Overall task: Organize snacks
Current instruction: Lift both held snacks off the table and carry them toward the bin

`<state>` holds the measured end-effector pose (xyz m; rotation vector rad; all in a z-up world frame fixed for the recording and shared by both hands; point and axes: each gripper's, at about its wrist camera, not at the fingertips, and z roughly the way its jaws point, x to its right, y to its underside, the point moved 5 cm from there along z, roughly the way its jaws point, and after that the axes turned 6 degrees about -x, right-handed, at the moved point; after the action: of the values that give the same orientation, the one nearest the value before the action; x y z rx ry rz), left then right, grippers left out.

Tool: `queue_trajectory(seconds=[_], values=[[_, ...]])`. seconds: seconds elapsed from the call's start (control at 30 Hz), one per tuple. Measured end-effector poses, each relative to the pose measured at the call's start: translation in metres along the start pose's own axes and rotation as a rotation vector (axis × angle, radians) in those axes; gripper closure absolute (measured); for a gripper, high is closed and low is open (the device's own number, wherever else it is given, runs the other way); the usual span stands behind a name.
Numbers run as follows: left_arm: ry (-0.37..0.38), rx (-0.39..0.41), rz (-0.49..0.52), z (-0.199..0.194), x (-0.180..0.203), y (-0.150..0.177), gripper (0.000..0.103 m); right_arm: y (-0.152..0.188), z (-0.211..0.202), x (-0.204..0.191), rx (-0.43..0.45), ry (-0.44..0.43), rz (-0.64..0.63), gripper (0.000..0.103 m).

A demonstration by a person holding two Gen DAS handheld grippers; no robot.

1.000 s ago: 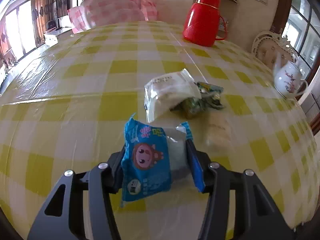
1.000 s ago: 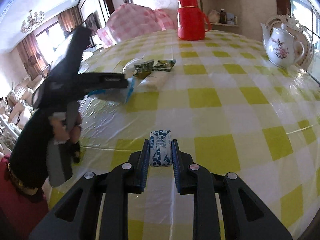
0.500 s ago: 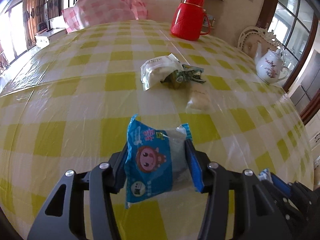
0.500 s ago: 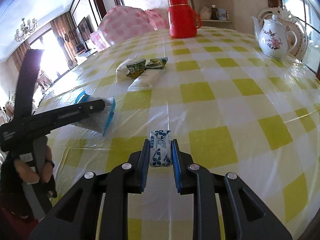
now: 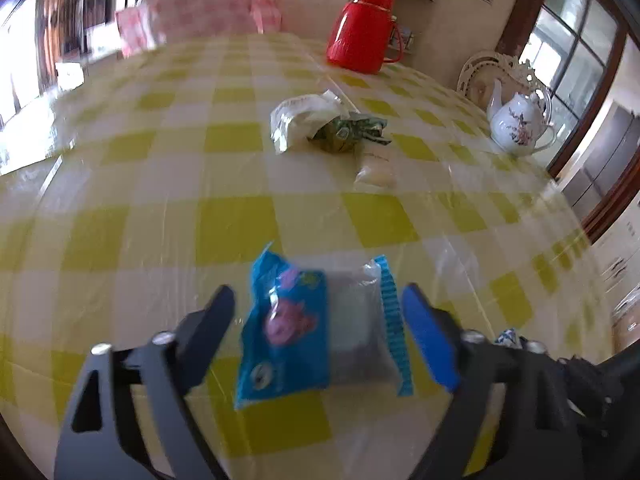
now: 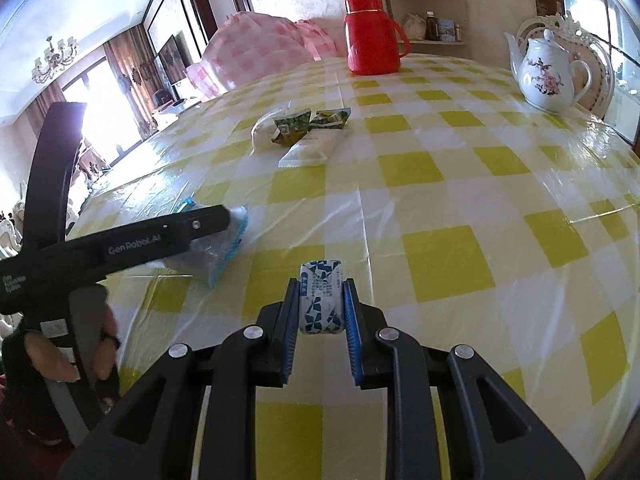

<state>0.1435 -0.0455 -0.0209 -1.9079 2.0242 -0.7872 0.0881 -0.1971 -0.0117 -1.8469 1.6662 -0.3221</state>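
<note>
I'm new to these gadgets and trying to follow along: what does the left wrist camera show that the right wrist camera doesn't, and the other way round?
Only the left wrist view shows the blue snack packet's cartoon front, lying between the left gripper's jaws, which have just been opening.

Only the right wrist view shows the right gripper shut on a blue-and-white wrapped candy, plus the person's hand and a chandelier.

Both show the checked tablecloth, red thermos, floral teapot, and snack pile.

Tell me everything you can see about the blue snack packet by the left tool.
The blue snack packet is a flat, glossy plastic pouch with a pink cartoon figure, a clear window on its right half and crimped blue end seams. It sits between the left tool's fingers, whose jaws have just been opening and now stand clear of it, over the yellow checked tablecloth.
</note>
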Motion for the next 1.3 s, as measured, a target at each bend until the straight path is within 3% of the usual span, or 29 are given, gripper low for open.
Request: queue_trajectory(seconds=[0.1, 0.23, 0.3, 0.33, 0.47, 1.0, 1.3], values=[[-0.030, 0.004, 0.060, -0.002, 0.015, 0.003, 0.002, 0.000, -0.001, -0.001, 0.005, -0.003, 0.000, 0.082], [-0.181, -0.086, 0.215, 0.021, 0.030, 0.017, 0.001, 0.000, -0.002, 0.000, 0.005, -0.007, 0.002, 0.082], [-0.167, -0.078, 0.196, 0.020, 0.026, 0.017, 0.004, 0.000, -0.003, -0.001, 0.008, -0.008, -0.001, 0.082], [-0.138, -0.074, 0.159, 0.018, 0.020, 0.016, 0.027, 0.000, -0.003, -0.001, 0.008, -0.009, -0.004, 0.082], [-0.110, -0.038, 0.134, 0.004, 0.013, 0.011, 0.046, 0.001, -0.003, -0.002, 0.009, -0.008, -0.005, 0.082], [-0.035, 0.030, 0.053, -0.040, -0.004, 0.038, 0.045, 0.015, -0.015, -0.028, 0.020, -0.039, -0.032, 0.082], [-0.021, 0.064, 0.007, -0.067, -0.023, 0.074, 0.045, 0.037, -0.021, -0.068, 0.010, -0.052, -0.100, 0.082]])
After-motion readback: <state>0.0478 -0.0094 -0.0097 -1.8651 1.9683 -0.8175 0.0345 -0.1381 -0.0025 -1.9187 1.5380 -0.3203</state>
